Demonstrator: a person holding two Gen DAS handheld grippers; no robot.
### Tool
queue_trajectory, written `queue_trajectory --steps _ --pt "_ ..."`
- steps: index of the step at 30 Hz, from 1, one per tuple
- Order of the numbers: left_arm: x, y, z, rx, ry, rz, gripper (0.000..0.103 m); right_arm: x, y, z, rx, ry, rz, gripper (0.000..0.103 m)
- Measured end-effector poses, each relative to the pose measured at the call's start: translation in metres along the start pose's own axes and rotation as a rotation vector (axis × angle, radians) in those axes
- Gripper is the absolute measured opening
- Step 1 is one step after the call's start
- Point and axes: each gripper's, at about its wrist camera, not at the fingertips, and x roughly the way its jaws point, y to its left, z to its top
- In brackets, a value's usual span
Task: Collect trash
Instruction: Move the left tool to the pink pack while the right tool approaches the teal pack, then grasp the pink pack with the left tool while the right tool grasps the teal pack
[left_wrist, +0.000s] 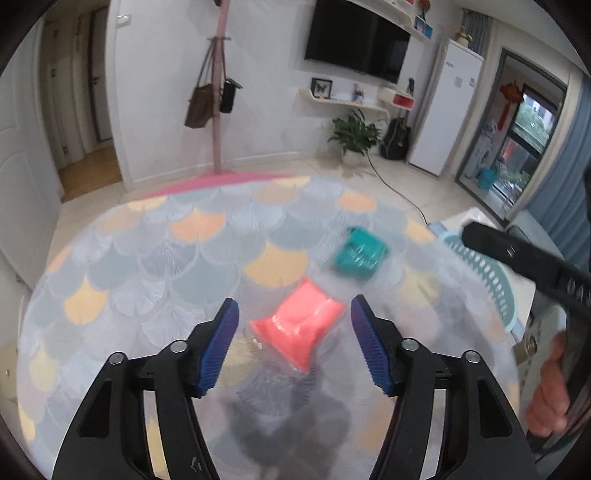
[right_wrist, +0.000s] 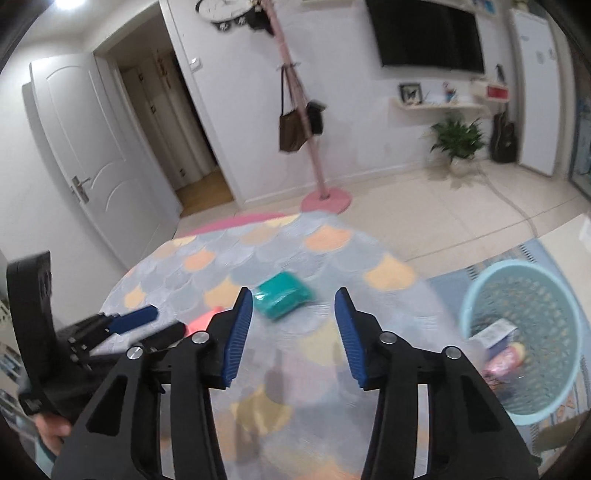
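A coral-pink packet (left_wrist: 299, 325) lies on the round table's scale-patterned cloth (left_wrist: 147, 258). It sits just ahead of and between the blue pads of my left gripper (left_wrist: 294, 301), which is open and not touching it. Farther back and to the right lies a teal packet (left_wrist: 360, 254). In the right wrist view the teal packet (right_wrist: 282, 295) lies just beyond the tips of my right gripper (right_wrist: 292, 291), open with nothing between its pads. My left gripper (right_wrist: 169, 319) shows at the left there, and the pink packet (right_wrist: 203, 319) is partly hidden behind my right finger.
A light blue perforated basket (right_wrist: 476, 295) stands on the floor right of the table, holding a white-and-blue packet (right_wrist: 496, 332) and a pink one (right_wrist: 506, 360). A hand (left_wrist: 550, 391) grips the right tool's black body (left_wrist: 517, 254). A pink coat stand (right_wrist: 325, 195) stands behind the table.
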Motion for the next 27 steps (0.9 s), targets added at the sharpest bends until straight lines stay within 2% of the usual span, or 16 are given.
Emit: queue_trajectory --steps 8,14,16,18,21,22,23,24,27 --pt "0.030 0.000 -0.007 0.043 0.046 -0.049 0.067 0.050 0.009 0.000 0.026 0.098 0.027 0.042" --pt "0.036 -0.008 -0.016 0.070 0.054 -0.014 0.064 0.072 0.007 -0.001 0.042 0.156 0.044 0.042" --pt "0.035 -0.008 -0.017 0.070 0.047 -0.010 0.059 0.079 0.009 -0.003 0.037 0.169 0.041 0.042" --pt "0.035 -0.004 -0.017 0.053 0.042 -0.008 0.048 0.083 0.011 -0.003 0.036 0.176 0.041 0.043" --pt "0.033 0.006 -0.016 0.003 0.028 -0.033 0.039 0.090 0.011 -0.003 0.050 0.186 0.042 0.044" --pt "0.032 0.010 -0.016 -0.016 0.024 -0.044 0.033 0.093 0.011 -0.003 0.054 0.189 0.041 0.044" --pt "0.032 0.013 -0.016 -0.036 0.022 -0.054 0.022 0.095 0.011 -0.003 0.057 0.192 0.039 0.046" --pt "0.033 0.018 -0.016 -0.061 0.025 -0.070 0.018 0.097 0.011 -0.003 0.060 0.194 0.038 0.048" --pt "0.032 0.026 -0.016 -0.096 0.016 -0.086 0.018 0.103 0.014 -0.001 0.064 0.190 0.033 0.053"
